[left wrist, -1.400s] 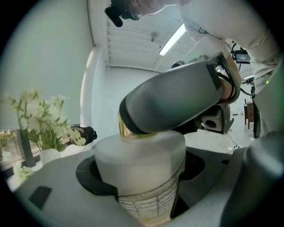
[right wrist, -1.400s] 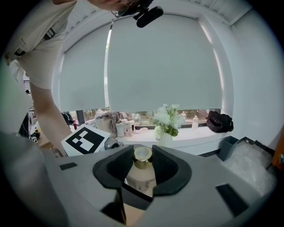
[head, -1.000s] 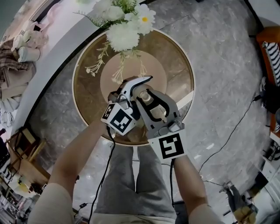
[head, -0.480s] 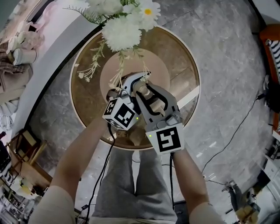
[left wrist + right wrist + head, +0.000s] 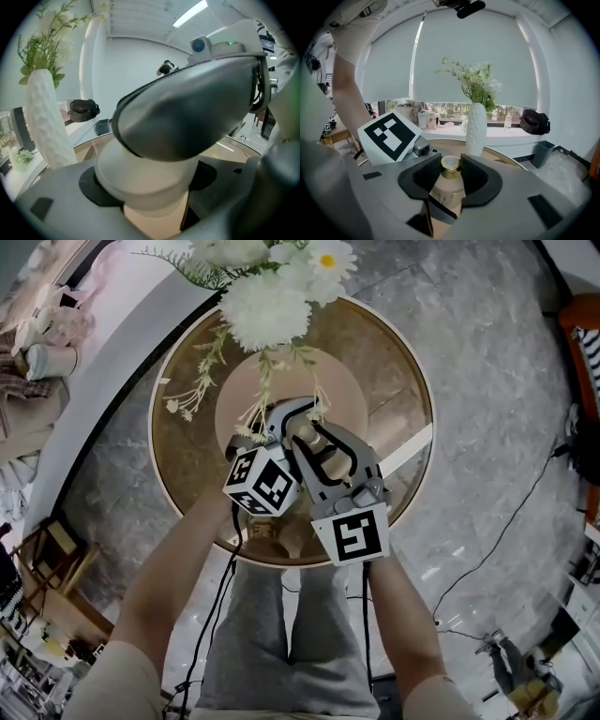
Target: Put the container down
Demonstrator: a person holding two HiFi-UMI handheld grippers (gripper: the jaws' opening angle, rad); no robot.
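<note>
A round brown table with a pale rim and a lighter disc at its middle stands on a grey marbled floor. A white textured vase stands upright on it, holding white flowers and green stems. Behind the table a pale ledge runs under drawn roller blinds. A black bag rests on it, and a grey bin stands on the floor below. A dark cable trails across the floor.
</note>
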